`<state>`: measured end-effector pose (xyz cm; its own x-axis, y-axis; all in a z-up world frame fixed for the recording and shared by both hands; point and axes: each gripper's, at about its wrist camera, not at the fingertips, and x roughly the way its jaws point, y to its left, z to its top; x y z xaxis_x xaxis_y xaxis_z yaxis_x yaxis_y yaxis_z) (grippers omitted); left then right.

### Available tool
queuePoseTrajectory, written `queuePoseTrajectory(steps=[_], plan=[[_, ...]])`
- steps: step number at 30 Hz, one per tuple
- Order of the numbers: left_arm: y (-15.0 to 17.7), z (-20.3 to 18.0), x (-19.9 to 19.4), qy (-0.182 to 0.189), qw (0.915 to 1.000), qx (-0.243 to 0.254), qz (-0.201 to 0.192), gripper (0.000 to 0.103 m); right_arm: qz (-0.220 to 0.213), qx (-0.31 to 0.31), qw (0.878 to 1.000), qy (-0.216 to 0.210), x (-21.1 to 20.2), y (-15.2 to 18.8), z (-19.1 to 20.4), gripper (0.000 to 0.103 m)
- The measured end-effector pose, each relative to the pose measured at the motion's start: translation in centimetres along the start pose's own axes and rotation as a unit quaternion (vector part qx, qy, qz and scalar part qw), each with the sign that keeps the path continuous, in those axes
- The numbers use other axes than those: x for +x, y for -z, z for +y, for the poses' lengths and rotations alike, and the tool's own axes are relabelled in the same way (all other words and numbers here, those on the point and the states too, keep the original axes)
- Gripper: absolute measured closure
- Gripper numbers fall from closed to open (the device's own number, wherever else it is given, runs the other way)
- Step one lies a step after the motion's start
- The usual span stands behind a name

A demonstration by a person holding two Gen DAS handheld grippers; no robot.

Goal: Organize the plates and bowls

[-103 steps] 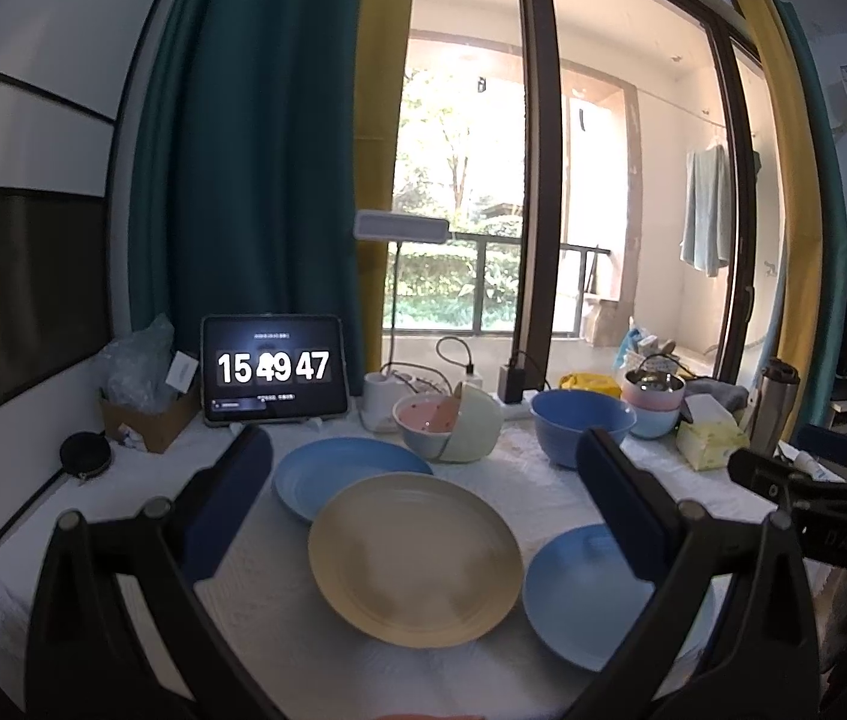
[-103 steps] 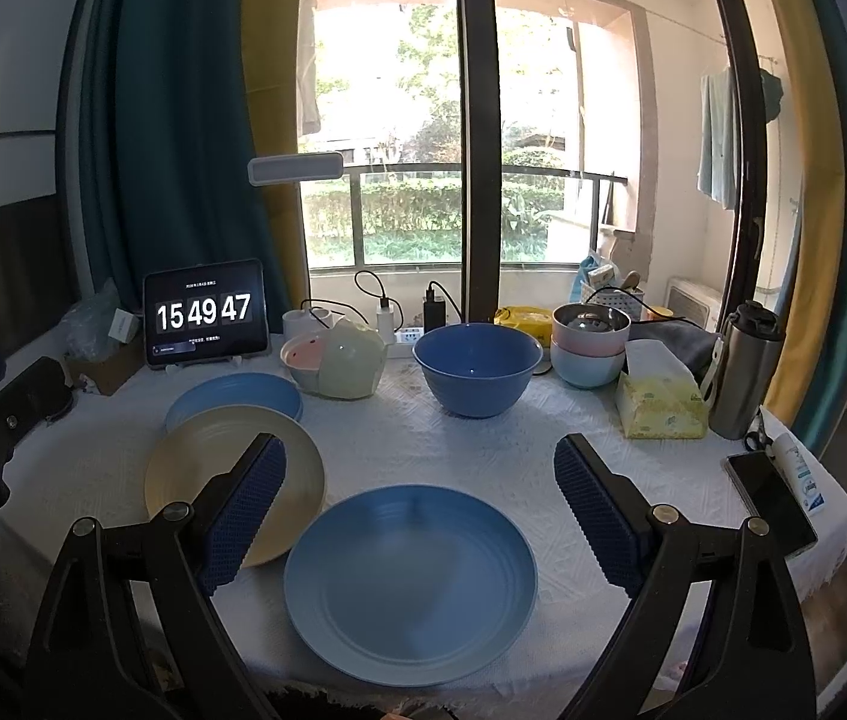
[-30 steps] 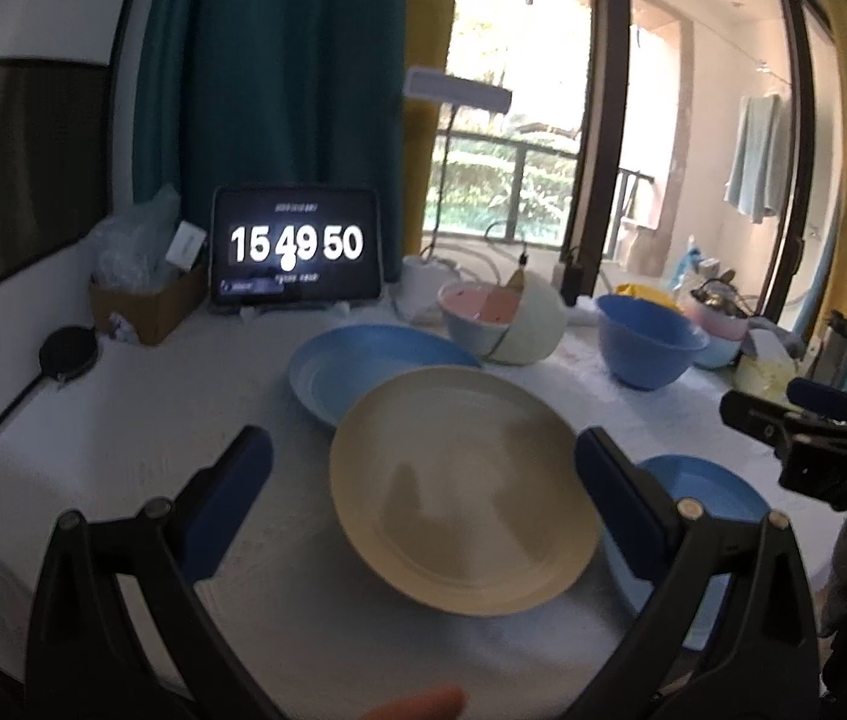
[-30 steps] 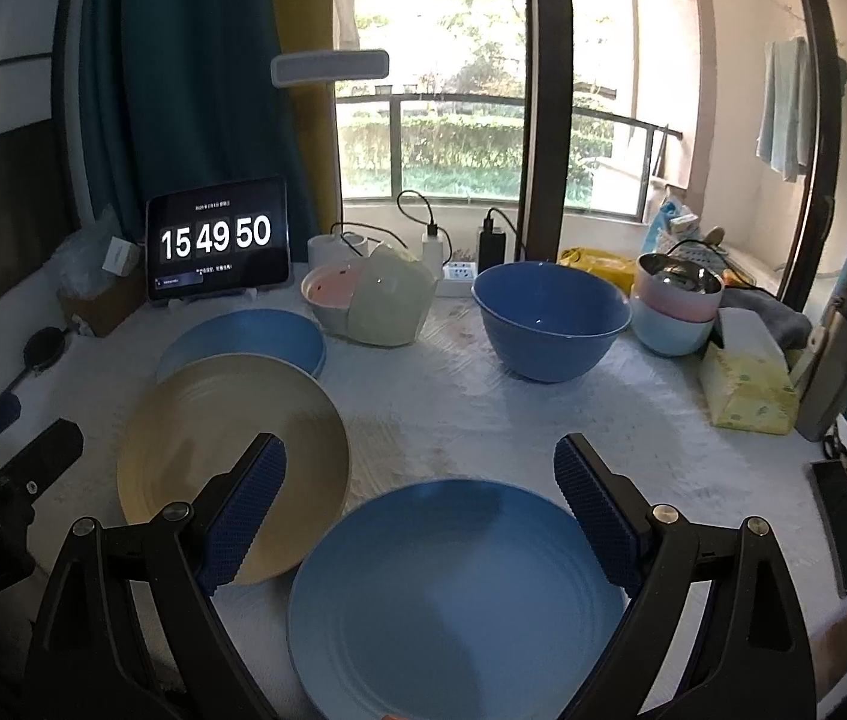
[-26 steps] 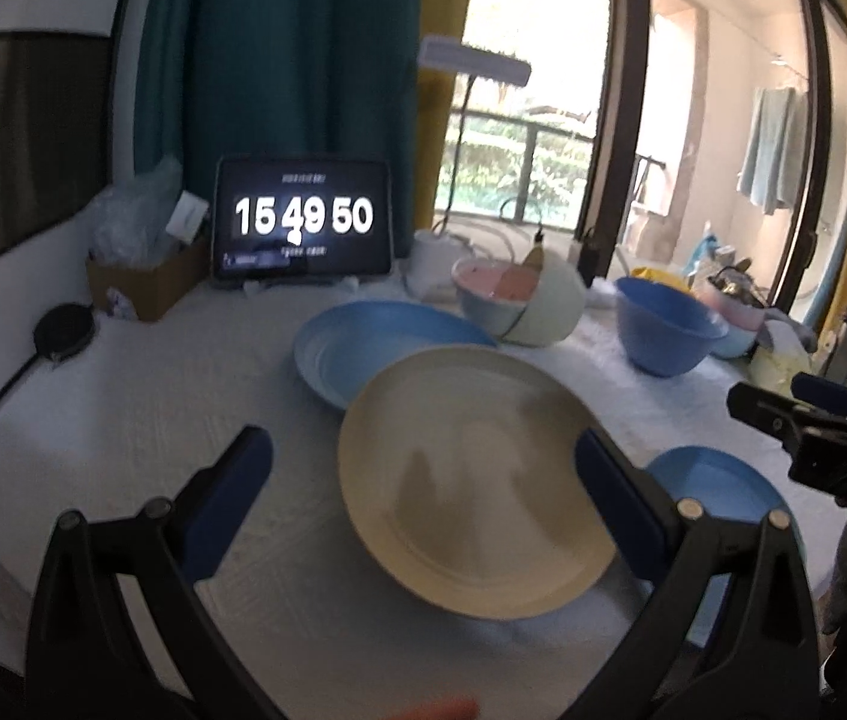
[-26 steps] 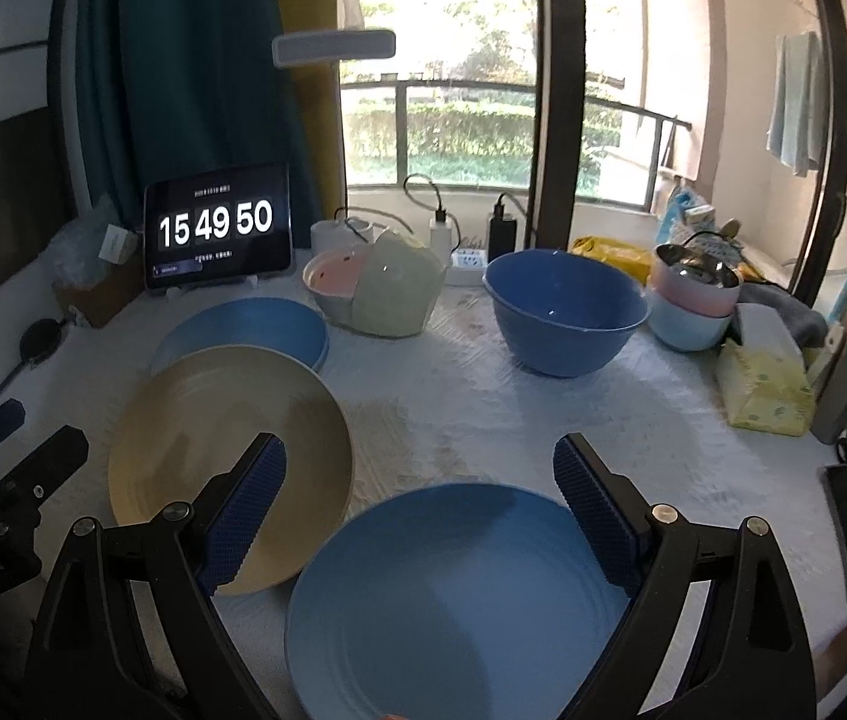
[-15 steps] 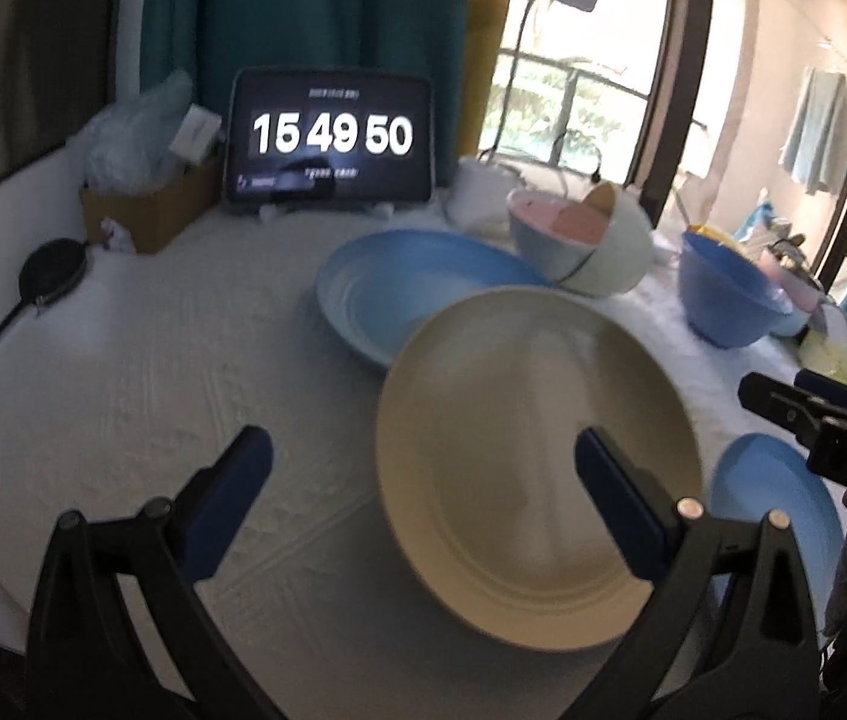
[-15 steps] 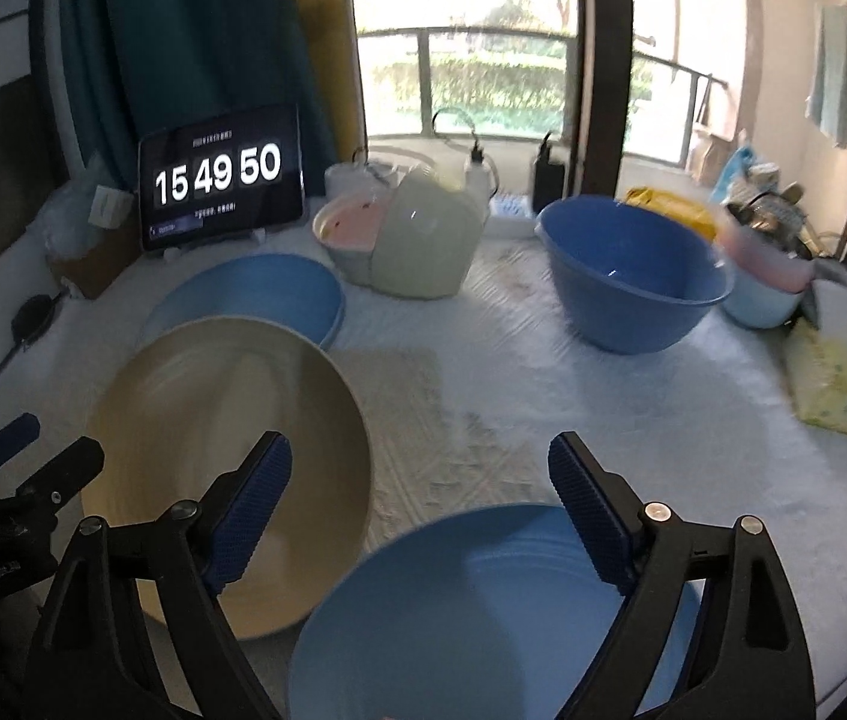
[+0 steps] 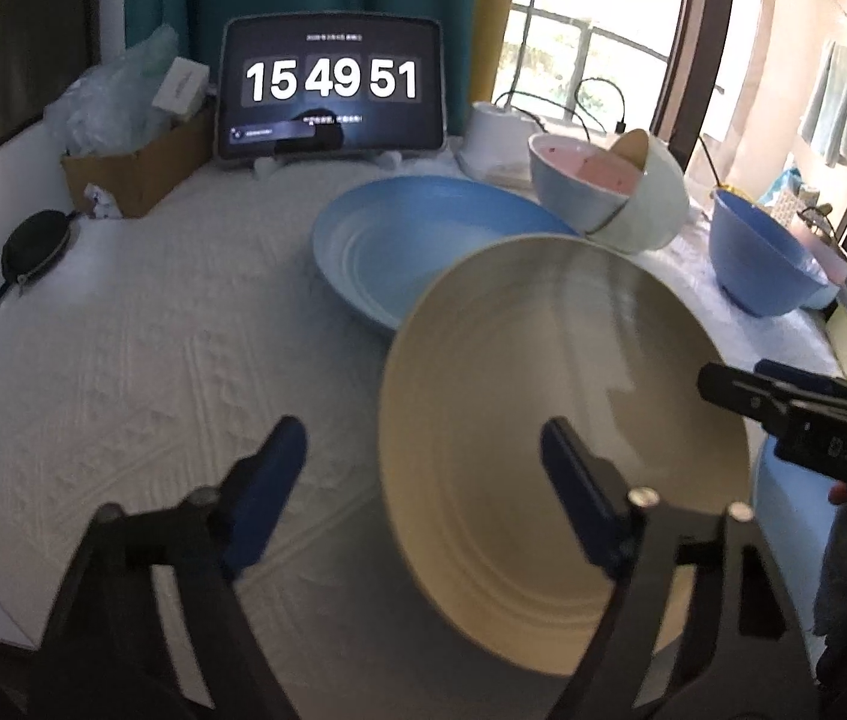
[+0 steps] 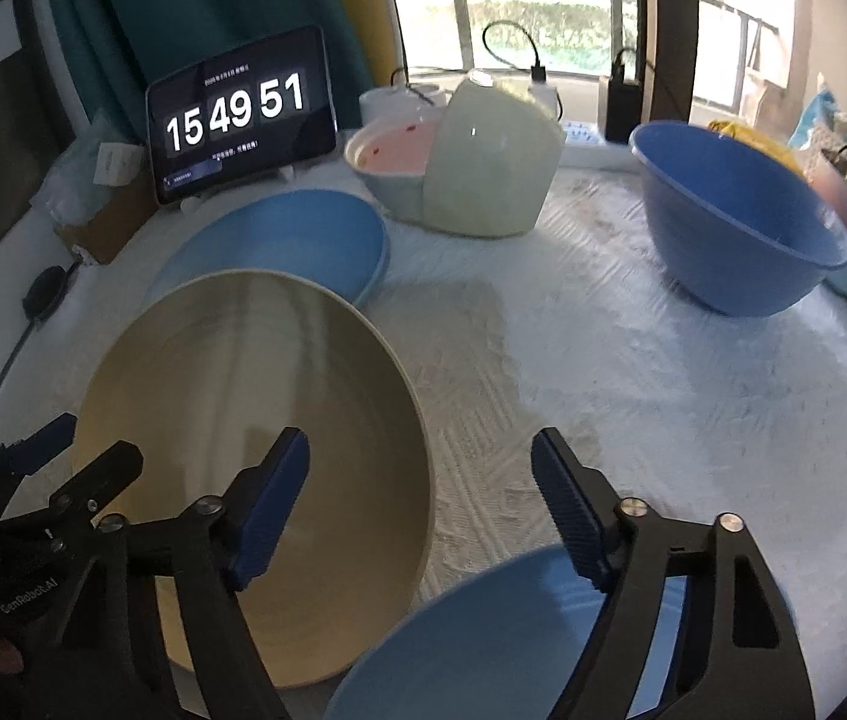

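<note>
The left gripper (image 9: 417,480) is angled down over the near left part of the table (image 9: 123,360), its jaws closing. One blue pad (image 9: 573,492) is seen over the cream plate (image 9: 561,450), the other over bare white cloth; the near left rim of the plate lies between them, but no pad is pressed on it, so nothing is pinched. The right gripper (image 10: 420,504) is tilted down at the near edge, jaws likewise closing. Its left pad (image 10: 270,504) is seen above the cream plate (image 10: 243,456), its right pad above the far rim of the near blue plate (image 10: 483,636); between the pads only cloth and the blue plate's edge are visible, and nothing is gripped.

The cream plate is found toward the near left of the table, its far rim overlapping a second blue plate (image 9: 417,240) behind it. The near blue plate lies at the near edge, just right of the cream one. Further back, a pink-lined bowl (image 10: 399,162) is nested on its side with a pale green bowl (image 10: 495,162), near the far edge. A large blue bowl (image 10: 735,222) is stood toward the far right. A tablet clock (image 9: 330,96) is propped at the far left, reading 15 49 51, with a cardboard box (image 9: 135,174) beside it.
</note>
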<state>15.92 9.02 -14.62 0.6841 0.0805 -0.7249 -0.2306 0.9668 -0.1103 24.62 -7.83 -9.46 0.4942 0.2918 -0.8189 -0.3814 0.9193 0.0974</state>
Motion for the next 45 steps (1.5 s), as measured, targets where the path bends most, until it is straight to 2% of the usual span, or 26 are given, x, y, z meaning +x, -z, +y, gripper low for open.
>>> queuePoseTrajectory(steps=[4, 11, 18, 27, 35, 45], plan=[[0.3, -0.1, 0.9, -0.001, 0.9997, -0.005, 0.025, 0.043, 0.022, 0.000, 1.000, -0.014, 1.2, 0.0, -0.1, 0.035], [0.5, -0.6, 0.6, 0.005, 0.9997, -0.003, 0.025, 0.057, 0.038, -0.005, 0.999, -0.029, 2.0, 0.2, 0.2, 0.066], [0.4, -0.5, 0.4, 0.007, 0.9995, -0.011, 0.029, 0.059, 0.029, -0.003, 0.999, -0.019, 1.6, 0.3, 0.1, 0.082], [0.4, -0.6, -1.5, 0.008, 0.9999, -0.010, 0.001, 0.059, 0.002, -0.005, 1.000, -0.015, -0.6, 0.3, 0.4, 0.083], [0.5, -2.0, -3.5, 0.026, 0.9995, 0.005, -0.017, 0.059, -0.032, 0.006, 0.999, -0.001, -3.9, 0.4, -0.3, 0.083], [1.1, -4.5, -5.7, 0.035, 0.9982, 0.031, -0.036, 0.059, -0.059, 0.023, 0.998, 0.008, -7.1, 2.3, -2.0, 0.083]])
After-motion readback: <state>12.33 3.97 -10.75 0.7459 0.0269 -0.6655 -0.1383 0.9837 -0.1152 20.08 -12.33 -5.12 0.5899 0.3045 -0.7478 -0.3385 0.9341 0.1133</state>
